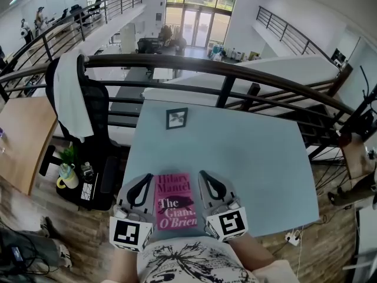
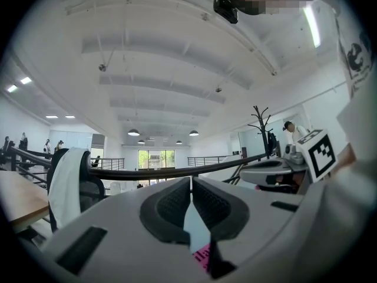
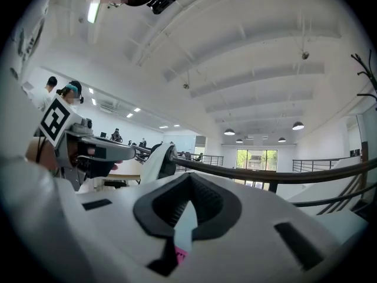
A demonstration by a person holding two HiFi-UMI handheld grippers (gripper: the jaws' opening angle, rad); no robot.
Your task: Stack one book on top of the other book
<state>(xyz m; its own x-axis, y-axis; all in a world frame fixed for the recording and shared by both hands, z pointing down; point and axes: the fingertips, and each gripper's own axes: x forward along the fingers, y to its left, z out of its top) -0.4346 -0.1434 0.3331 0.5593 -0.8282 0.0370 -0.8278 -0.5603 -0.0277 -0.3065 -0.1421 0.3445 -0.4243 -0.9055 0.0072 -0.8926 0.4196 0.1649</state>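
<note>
The pink paperback book, flanked by the left gripper and right gripper with jaws closed empty, could be nudged askew

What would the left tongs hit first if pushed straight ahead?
Likely nothing near: the left tongs face bare table, with the marker card slightly right of their line, then the railing.

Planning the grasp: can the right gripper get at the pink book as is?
Probably yes. The right gripper is just beside the pink book, nothing between them; its jaws are shut and would need opening first.
</note>
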